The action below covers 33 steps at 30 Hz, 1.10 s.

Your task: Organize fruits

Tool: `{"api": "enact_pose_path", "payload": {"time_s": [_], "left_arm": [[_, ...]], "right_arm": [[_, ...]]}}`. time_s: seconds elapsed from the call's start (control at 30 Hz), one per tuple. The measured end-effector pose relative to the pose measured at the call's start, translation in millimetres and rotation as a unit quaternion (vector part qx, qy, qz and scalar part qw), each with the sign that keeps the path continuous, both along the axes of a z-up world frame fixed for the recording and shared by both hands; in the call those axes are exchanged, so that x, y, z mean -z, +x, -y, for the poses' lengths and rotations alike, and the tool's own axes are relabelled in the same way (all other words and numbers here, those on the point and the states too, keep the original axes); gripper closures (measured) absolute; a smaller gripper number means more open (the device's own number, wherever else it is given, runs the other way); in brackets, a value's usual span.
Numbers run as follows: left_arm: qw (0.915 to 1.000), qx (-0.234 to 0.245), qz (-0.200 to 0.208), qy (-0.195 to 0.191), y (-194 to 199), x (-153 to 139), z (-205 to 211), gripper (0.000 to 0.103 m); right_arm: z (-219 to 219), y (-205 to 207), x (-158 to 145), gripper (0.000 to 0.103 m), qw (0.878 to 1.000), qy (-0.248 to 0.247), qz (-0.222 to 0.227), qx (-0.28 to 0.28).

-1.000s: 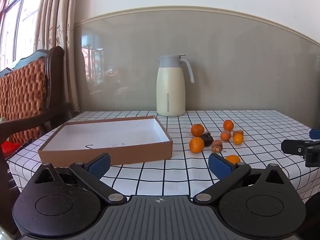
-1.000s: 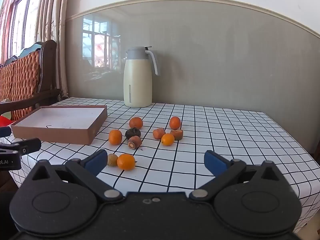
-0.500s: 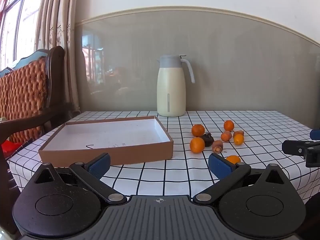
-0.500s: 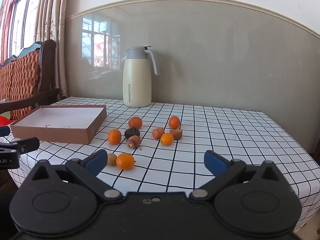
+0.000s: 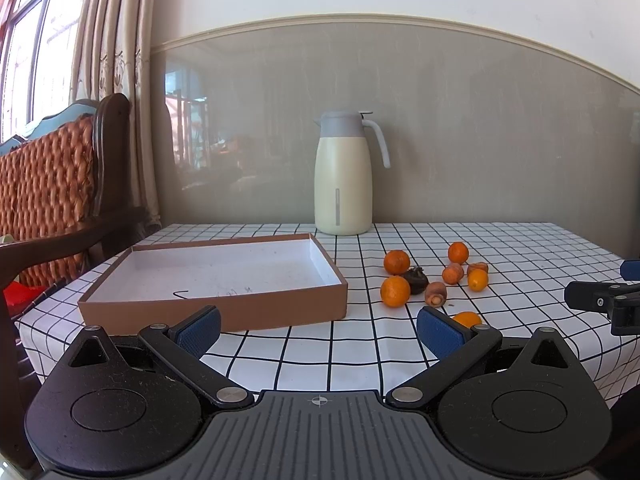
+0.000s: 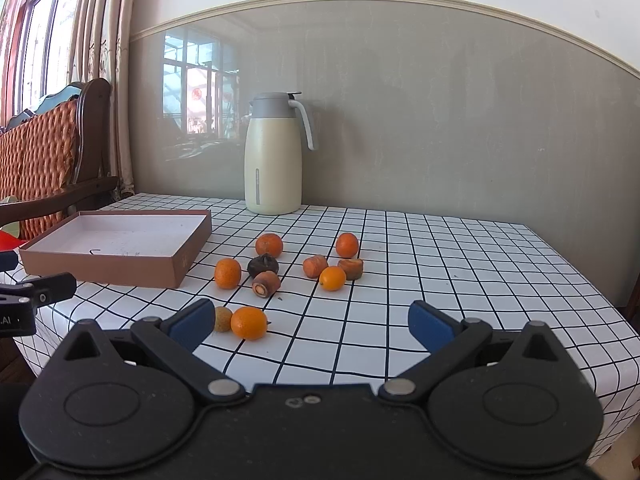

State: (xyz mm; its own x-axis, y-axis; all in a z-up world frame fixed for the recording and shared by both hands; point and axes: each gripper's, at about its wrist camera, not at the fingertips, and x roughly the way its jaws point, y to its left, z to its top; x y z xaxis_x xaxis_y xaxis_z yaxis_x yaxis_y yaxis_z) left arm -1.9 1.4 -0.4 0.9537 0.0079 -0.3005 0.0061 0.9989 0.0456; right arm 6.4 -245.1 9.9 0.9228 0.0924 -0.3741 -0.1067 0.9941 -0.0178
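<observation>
Ten small fruits [image 5: 434, 280] are seen at 2 o'clock of the cardboard box [image 5: 216, 312]; the left gripper [image 5: 319, 330] is spread, empty. In the right view, the spread right gripper [image 6: 312, 322] could make the nearest orange [image 6: 249, 322] roll off.

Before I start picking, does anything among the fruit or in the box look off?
One piece stands out: the dark, shrivelled brown-black fruit in the middle of the loose orange citrus looks dried or spoiled. The shallow brown cardboard box sits flat with no fruit in it.
</observation>
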Motion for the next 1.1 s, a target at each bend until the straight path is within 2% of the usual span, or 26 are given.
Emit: {"api": "enact_pose_path", "payload": {"time_s": [1.1], "left_arm": [[1.0, -0.002, 0.002, -0.001, -0.9, -1.2, -1.3, 0.0]], "right_arm": [[1.2, 1.2, 0.1, 0.006, 1.0, -0.004, 0.0, 0.0]]}}
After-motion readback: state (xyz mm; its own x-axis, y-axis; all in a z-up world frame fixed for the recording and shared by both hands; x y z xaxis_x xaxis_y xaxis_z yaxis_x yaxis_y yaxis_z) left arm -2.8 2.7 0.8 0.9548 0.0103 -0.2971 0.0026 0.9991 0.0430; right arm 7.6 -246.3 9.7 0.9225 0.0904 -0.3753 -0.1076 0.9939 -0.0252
